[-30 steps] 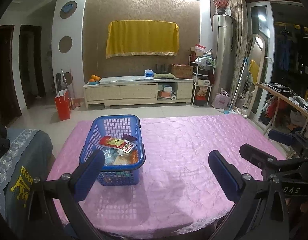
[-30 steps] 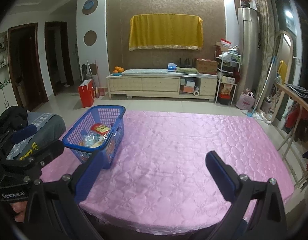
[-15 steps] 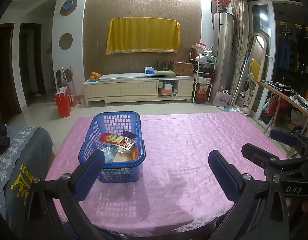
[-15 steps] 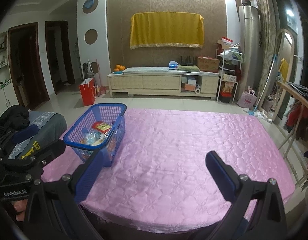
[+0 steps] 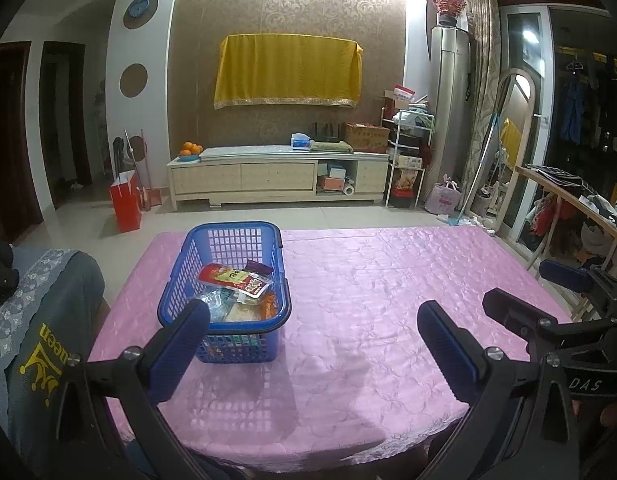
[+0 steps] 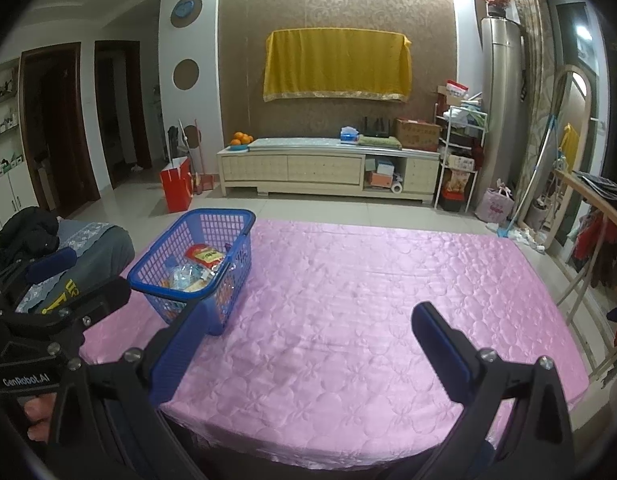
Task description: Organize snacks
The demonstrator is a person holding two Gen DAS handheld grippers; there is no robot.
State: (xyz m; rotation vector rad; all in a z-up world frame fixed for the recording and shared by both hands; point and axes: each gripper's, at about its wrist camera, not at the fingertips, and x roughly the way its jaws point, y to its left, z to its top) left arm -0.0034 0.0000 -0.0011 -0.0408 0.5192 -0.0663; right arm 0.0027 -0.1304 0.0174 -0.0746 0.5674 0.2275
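Observation:
A blue plastic basket (image 5: 228, 236) (image 6: 228, 216) stands on the left part of the pink tablecloth (image 5: 388, 300) (image 6: 368, 300). Inside lie several snack packets, with a red packet (image 5: 232, 278) (image 6: 204, 255) on top. My left gripper (image 5: 314, 322) hovers open over the near table edge, its left finger just in front of the basket, nothing between the fingers. My right gripper (image 6: 310, 324) is open too, held to the right of the basket above the bare cloth. Each gripper shows at the edge of the other's view.
A grey-covered chair (image 5: 40, 320) with a dark garment stands at the table's left. Beyond the table is tiled floor, a red bag (image 5: 126, 202) and a long low cabinet (image 5: 276, 178). A wooden rack with clothes (image 5: 568, 208) lines the right side.
Both grippers have drawn back and risen slightly, so the basket and table sit a little lower and farther in view. Both stay open. The basket has not moved.

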